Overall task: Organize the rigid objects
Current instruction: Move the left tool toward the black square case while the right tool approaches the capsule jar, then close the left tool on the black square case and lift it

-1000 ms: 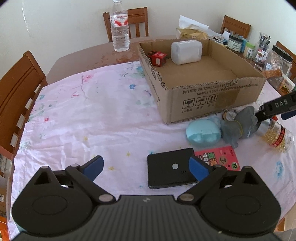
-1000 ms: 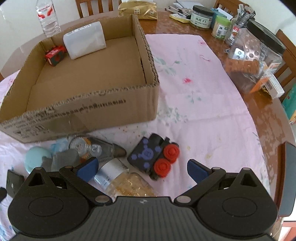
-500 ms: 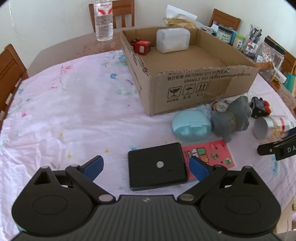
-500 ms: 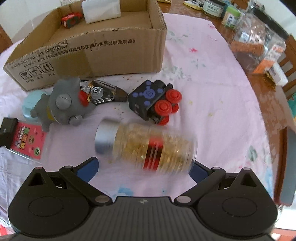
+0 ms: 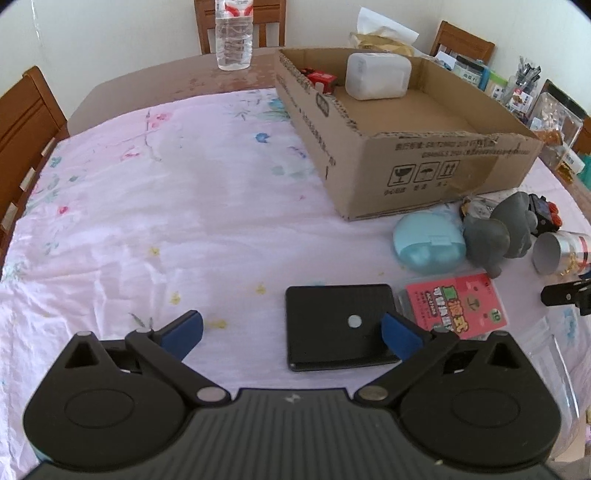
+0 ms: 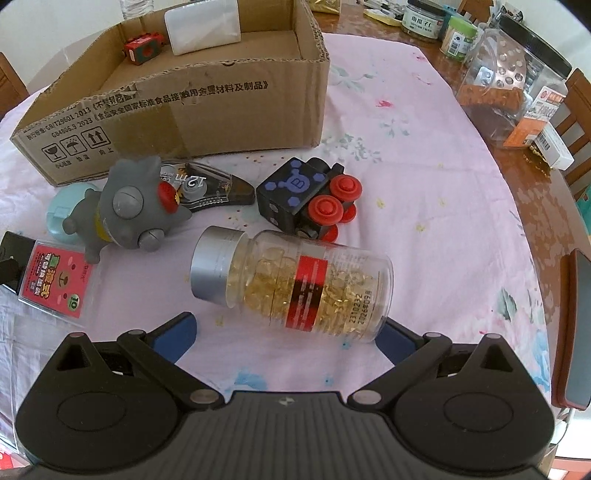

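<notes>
A cardboard box point(image 5: 436, 173) point(image 6: 192, 110) holds a white container point(image 5: 377, 75) point(image 6: 202, 22) and a small red toy point(image 5: 320, 79) point(image 6: 142, 48). In front of it lie a black flat box point(image 5: 338, 325), a pink card pack point(image 5: 456, 304) point(image 6: 55, 284), a light-blue case point(image 5: 428, 247) point(image 6: 64, 210), a grey toy figure point(image 5: 496, 232) point(image 6: 129, 210), a black toy with red wheels point(image 6: 308, 197), a tape dispenser point(image 6: 210, 184) and a capsule bottle point(image 6: 295, 282) on its side. My left gripper point(image 5: 291, 332) is open above the black box's near edge. My right gripper point(image 6: 284, 332) is open just before the bottle.
A water bottle point(image 5: 234, 33) stands behind the box. Jars point(image 6: 509, 81), tubs point(image 6: 423, 16) and packets crowd the table's right side. Wooden chairs point(image 5: 22, 122) ring the table. A floral pink cloth point(image 5: 166, 192) covers it. A red-edged dark object point(image 6: 576, 332) lies at the far right.
My right gripper has pulled back from the toys and now faces the capsule bottle, which lies still. My left gripper has shifted left, so the black box sits nearer its right finger.
</notes>
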A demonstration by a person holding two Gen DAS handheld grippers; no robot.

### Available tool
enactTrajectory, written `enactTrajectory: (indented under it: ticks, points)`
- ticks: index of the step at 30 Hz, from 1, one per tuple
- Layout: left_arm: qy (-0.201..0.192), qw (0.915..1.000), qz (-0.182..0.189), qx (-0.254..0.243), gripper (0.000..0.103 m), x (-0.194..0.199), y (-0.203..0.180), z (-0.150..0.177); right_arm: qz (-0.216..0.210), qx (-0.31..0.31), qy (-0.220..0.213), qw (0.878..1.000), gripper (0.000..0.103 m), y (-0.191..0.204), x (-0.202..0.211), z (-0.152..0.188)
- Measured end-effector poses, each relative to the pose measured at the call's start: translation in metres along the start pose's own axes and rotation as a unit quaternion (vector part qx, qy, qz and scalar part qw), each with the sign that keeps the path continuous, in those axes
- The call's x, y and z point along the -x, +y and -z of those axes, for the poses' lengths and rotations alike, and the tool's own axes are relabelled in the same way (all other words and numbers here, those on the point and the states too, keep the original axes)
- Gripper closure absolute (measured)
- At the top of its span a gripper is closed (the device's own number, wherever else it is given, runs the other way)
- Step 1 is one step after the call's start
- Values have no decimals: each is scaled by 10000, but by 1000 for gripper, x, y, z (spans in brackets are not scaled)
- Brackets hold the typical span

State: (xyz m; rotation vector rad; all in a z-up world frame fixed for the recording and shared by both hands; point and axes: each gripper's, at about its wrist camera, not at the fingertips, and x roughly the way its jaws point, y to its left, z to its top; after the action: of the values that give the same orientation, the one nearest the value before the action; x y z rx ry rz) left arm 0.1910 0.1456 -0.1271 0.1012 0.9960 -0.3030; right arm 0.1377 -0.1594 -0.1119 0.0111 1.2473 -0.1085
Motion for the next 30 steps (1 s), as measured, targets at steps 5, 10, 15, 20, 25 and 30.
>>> enactTrajectory:
  ticks: [5,10,15,20,25,30]
  points:
    - [127,9997,75,188,0,1,5,1,2,-2,-27,10000,0,1,0,1]
    - [95,9999,127,42,0,-3,-8,1,10,-17,-63,10000,0,1,1,2]
    - [104,9999,31,-122,0,-5,-12,0,9,-12,-31,10000,0,1,1,0]
    - [135,9991,-295,-258,0,0,3,5,8,-8,-65,10000,0,1,1,1]
    - [70,9995,-141,-270,0,-4,5,5,-7,29,-121,9999,0,1,1,2]
    - [-37,9988,7,-492,0,-11,-3,-1,-22,79,-164,9998,0,1,2,3]
